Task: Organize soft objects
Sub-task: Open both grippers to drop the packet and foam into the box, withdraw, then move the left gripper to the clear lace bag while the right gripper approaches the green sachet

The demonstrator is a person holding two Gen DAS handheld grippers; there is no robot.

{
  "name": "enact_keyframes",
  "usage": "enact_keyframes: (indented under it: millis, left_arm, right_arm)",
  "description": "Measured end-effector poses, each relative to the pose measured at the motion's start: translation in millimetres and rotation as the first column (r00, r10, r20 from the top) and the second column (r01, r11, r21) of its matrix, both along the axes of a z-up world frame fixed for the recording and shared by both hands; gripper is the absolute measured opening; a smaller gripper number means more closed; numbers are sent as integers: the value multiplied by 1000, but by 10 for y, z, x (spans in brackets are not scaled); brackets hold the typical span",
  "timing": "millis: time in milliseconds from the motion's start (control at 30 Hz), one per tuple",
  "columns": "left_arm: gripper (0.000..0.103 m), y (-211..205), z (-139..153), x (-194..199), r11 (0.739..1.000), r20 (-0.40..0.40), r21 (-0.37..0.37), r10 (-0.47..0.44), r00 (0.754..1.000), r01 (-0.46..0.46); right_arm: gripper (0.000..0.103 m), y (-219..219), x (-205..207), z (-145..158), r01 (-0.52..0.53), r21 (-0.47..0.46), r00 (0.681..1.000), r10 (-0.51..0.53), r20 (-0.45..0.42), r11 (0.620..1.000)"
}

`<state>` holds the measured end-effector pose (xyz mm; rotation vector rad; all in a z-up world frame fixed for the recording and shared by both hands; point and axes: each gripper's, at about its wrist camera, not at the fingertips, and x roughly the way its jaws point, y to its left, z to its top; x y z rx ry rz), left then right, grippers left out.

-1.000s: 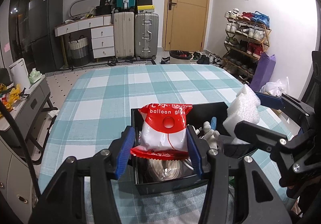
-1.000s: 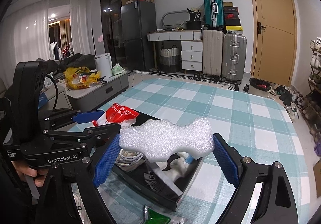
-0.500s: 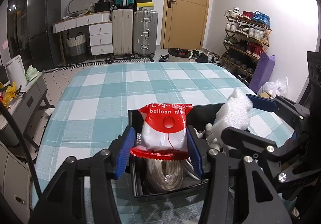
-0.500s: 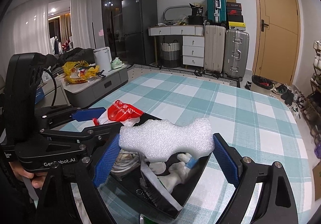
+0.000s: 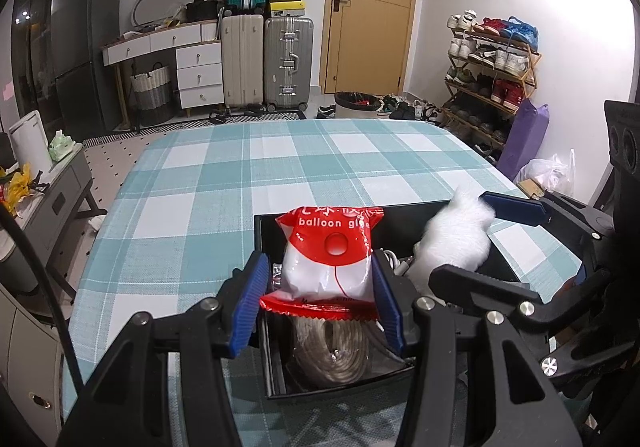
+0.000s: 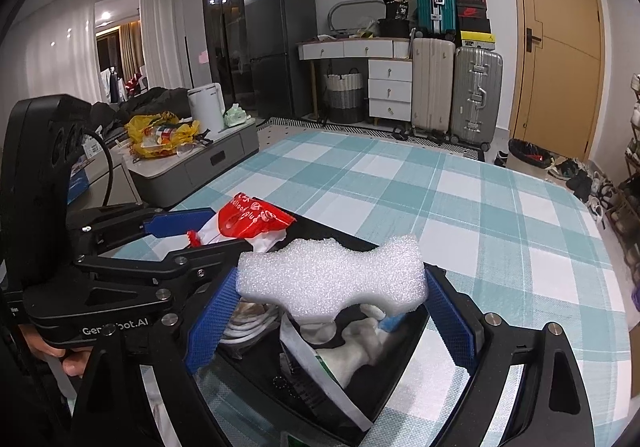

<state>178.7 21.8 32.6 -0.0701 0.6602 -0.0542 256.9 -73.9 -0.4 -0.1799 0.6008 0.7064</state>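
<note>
A red and white packet (image 5: 328,259) marked "balloon glue" hangs upright over the left half of an open black box (image 5: 404,209). My left gripper (image 5: 319,265) is shut on its lower part. A white foam piece (image 6: 328,271) spans the blue pads of my right gripper (image 6: 331,283), just above the box's right half (image 6: 404,399). Those jaws are opening, and the foam still touches both pads. In the left wrist view the foam (image 5: 456,239) dips behind the box's far rim. Inside lie a clear coiled tube (image 5: 332,351), a white cable (image 6: 248,323) and a white bone-shaped toy (image 6: 360,343).
The box sits near the front of a table with a teal checked cloth (image 5: 280,175). A low grey cabinet (image 6: 208,163) with yellow bags stands to the left. Suitcases (image 5: 264,63) and a shoe rack (image 5: 492,59) line the far walls. A hand (image 6: 72,359) holds the left gripper.
The right gripper has carried the foam inward and a little lower, from beside the box's right edge to over its inside. The left gripper and its packet stay where they were.
</note>
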Motion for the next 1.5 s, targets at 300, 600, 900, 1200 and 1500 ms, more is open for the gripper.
enact_keyframes:
  millis: [300,600,900,1200,1500]
  left_arm:
    - [51,-7,18,3,1000,-7,2,-11,1000,11]
    - [80,-73,50,-98,998,-6,31,-48,999,48]
    - [103,-18,105,-479,1000,28,27,-9,1000,8]
    - [103,34,124,-884,1000,29,28,11,1000,-12]
    - [103,3,65,-1158,1000,3,16,25,1000,-25]
  right_arm:
    - [98,-78,-9,12,11,2,1000,-11,3,1000]
    - [101,-282,-120,85,38,23,999,-39,8,999]
    - [102,-530,-307,91,47,42,998,-45,-49,998]
    - [102,-618,-594,-34,55,-28,993,-58,-99,998]
    - [102,-677,-827,-1,64,-31,992,-67,-103,997]
